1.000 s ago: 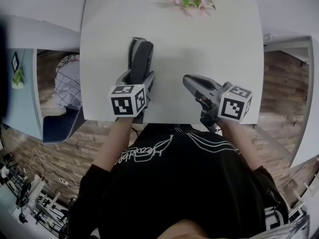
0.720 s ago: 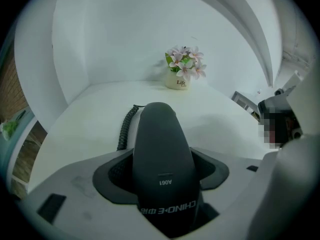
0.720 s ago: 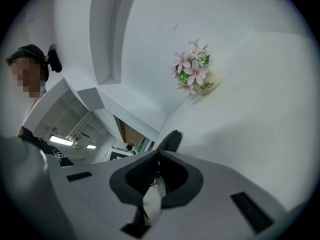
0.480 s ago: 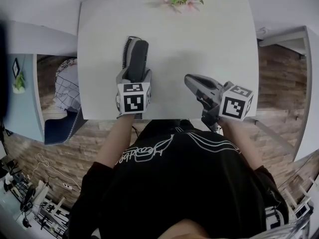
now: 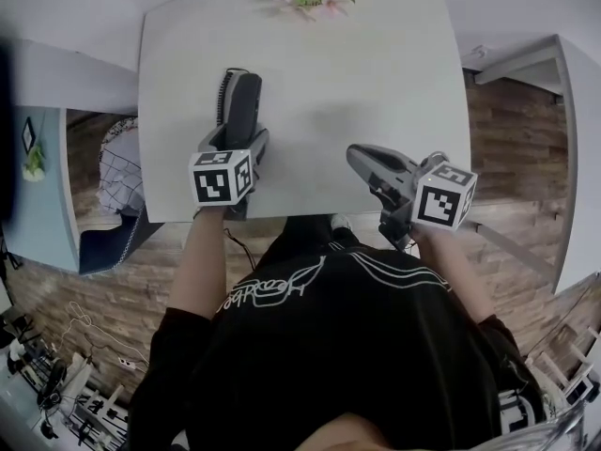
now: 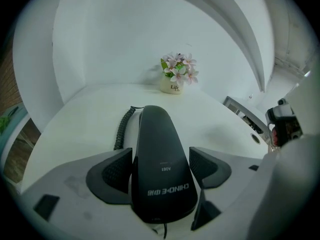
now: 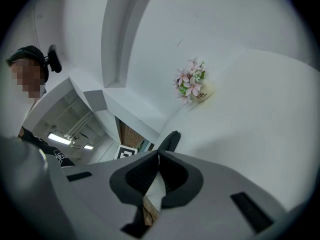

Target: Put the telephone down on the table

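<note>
My left gripper point(image 6: 161, 165) has its jaws opening, with the black telephone point(image 6: 155, 134) between them, lying flat on the white table point(image 6: 85, 119) near its front edge. My right gripper point(image 7: 159, 156) is pressed together on nothing, well apart from the telephone.

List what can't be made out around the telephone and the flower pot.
- Telephone underside: left gripper view, hidden by its own body, so contact with the table is unsure.
- Telephone's near end: head view, covered by the left gripper, whose jaws are opening around it.
- Coiled cord: left gripper view, far end hidden behind the telephone.
- Flower pot print: too small in every view.
</note>
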Motion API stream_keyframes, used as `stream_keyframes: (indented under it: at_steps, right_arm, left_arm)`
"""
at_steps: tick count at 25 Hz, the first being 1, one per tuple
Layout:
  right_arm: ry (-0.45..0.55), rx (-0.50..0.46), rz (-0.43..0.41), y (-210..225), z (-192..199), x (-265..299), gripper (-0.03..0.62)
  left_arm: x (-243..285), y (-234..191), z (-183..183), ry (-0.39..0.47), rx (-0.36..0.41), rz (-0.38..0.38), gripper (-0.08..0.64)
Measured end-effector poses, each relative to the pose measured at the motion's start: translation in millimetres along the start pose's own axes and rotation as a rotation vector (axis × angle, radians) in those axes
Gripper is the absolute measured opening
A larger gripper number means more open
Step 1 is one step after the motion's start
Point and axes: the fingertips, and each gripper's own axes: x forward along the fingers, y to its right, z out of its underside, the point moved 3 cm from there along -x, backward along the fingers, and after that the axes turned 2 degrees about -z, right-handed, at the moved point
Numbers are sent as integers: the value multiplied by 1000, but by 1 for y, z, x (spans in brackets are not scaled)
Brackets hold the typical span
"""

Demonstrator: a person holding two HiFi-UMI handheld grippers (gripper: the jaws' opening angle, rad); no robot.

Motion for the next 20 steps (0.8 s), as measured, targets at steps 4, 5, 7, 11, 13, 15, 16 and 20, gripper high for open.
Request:
stream_keyframes:
  at_steps: [4,5,7,11,13,15,16,20]
  right_arm:
    - [8,-33,-5,-12,3,-17,40]
    - [9,-45,-10,-17,4,-21,40]
    - [8,-71,-18,-26,5,-27,40]
    - [-9,-125,-43,-40,6,-32,40]
    - [-14,-151,-65,-52,7,-35,40]
    - [-16,-178,-88,-65,10,-39,40]
    - [-18,-196,-98,-73,12,-41,40]
    - [-41,-295,-137,-102,23,-52,40]
  left_arm:
    - [-26,0,4,33,-11,-14,331]
    - [-36,1,6,47,-24,-15,331]
    - [-54,3,8,80,-63,-21,331]
    - [-90,13,9,156,-141,-14,330]
    - [-111,28,9,199,-165,17,330]
    - [-133,47,9,244,-180,65,330]
    - [-143,57,10,265,-190,98,330]
    - [-182,99,12,359,-221,224,328]
